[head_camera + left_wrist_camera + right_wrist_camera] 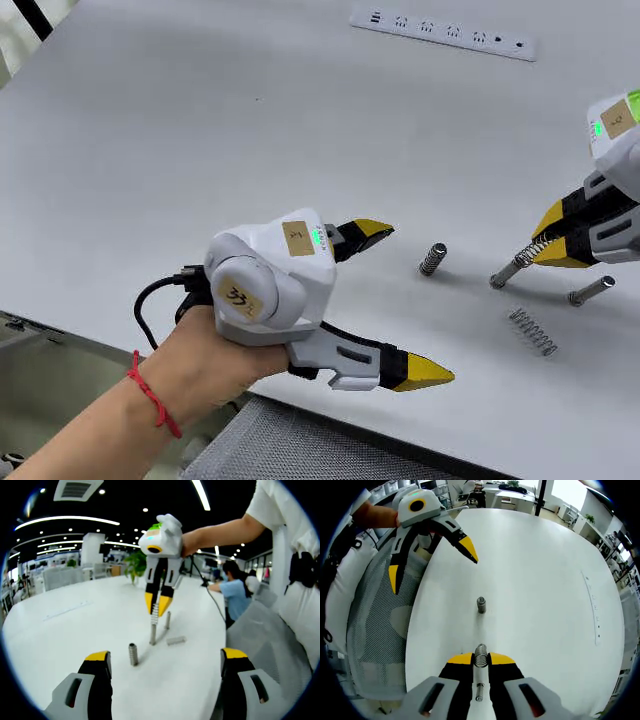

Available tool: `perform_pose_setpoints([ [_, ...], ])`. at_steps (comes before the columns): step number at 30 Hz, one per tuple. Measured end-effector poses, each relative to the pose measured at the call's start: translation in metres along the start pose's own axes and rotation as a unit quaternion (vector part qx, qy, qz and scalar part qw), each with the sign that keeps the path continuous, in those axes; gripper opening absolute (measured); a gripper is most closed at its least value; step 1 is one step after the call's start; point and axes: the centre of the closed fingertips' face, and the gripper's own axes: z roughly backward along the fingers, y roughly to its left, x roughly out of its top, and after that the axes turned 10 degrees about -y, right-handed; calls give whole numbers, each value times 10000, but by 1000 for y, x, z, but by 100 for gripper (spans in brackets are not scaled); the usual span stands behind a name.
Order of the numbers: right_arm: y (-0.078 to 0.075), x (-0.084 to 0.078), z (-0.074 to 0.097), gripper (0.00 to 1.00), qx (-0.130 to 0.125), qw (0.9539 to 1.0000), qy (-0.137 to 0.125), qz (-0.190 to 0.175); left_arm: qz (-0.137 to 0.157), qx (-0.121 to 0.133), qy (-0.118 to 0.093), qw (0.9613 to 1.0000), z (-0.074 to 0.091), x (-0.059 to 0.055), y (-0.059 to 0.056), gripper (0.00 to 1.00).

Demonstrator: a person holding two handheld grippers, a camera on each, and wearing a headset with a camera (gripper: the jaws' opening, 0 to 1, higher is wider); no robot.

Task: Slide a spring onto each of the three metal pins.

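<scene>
The second of the three pins is being loaded. The right claw (541, 246) is clenched on a spring (480, 655), and the coil's lower end sits over the top of the middle pin (153, 632). In the right gripper view the pin's shaft runs on below the coil, between the jaws. The left claw (400, 300) is released, its jaws wide apart and grasping nothing. It hangs above the near part of the surface (200, 150), apart from the pins.

The done pin (432, 259) stands between the two claws with a spring seated along it. The bare pin (590, 291) stands just beside the middle one, and the loose spring (532, 331), probably meant for it, lies flat on the surface near both.

The next move probably calls for pushing the held spring straight down the pin's axis and then letting go. The pins look free-standing, so a sideways push could tip this one. After that, the loose spring has to be picked up and carried to the bare pin.

Each claw body carries a tan sticker (298, 238) with a dark mark too small to read. A second sticker (240, 298) on the left body seems to begin "33", though I cannot be sure. The power strip (440, 32) at the far side shows no brand I can read.
</scene>
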Motion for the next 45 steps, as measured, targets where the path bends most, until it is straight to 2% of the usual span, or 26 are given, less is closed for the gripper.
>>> perform_pose_setpoints([
  [30,2,-8,-22,12,-10,9999,87,72,90,11,-50,9999,0,-1,-1,90],
  [39,8,-7,-28,12,-19,9999,90,104,97,19,-55,9999,1,1,-2,90],
  [45,5,-13,-33,12,-34,9999,120,104,108,24,-75,9999,1,1,-2,90],
])
